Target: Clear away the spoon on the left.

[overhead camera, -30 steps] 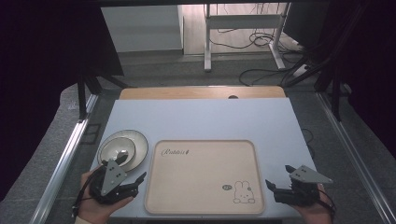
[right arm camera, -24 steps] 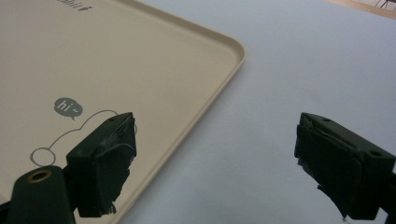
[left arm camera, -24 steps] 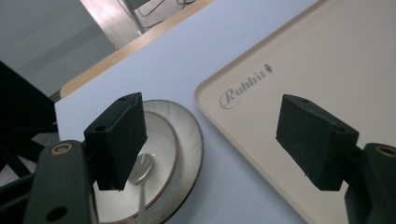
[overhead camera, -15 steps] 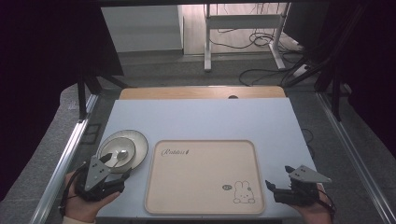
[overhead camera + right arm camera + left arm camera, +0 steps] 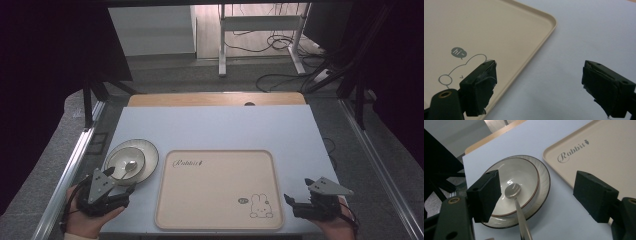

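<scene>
Spoon (image 5: 513, 191) handle runs out of frame below left gripper (image 5: 537, 195); both grippers' jaws wide.

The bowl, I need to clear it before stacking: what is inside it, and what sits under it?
Inside the bowl lies a metal spoon, handle over the rim. Under it sits a plate; the plate's middle is covered by the bowl.

My table (image 5: 220, 127) has a pale blue top with a wooden strip along its far edge. A plate (image 5: 148, 159) rests on it at my near left, and just beside that, apart, lies a beige tray (image 5: 210, 195) printed with a rabbit.
</scene>
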The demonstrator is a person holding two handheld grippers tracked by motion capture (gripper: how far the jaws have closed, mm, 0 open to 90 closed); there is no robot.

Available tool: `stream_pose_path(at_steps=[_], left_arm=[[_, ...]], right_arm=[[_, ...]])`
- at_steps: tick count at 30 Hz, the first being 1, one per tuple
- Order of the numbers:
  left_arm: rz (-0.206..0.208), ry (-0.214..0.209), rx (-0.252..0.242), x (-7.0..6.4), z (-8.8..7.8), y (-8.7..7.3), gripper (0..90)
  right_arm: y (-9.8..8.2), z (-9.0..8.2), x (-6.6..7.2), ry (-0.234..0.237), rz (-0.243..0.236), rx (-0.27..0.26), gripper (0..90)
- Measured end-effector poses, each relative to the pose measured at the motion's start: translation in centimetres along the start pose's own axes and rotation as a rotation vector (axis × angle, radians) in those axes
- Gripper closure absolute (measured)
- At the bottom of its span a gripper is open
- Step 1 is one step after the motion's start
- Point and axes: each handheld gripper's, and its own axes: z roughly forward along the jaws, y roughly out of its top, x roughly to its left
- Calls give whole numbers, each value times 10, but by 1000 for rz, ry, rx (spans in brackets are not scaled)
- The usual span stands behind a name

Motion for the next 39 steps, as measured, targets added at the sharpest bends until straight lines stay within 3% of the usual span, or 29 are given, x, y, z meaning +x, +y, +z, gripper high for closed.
stream_pose_path(at_steps=[7,12,16,20,27,39], left_arm=[[-13,-11,12,4,3,-10,224],[31,-34,25,1,5,-13,254],[58,-22,41,0,6,-15,282],[53,-1,55,6,7,-23,322],[50,13,47,13,5,-37,439],[70,17,44,14,6,-38,682]], right_arm=[[0,0,0,-6,-1,3,127],[0,0,0,-10,-2,5,127],[0,0,0,-11,-1,7,127],[-1,0,0,-12,1,12,127],[0,0,0,-18,3,11,131],[-1,0,-1,-17,3,15,132]])
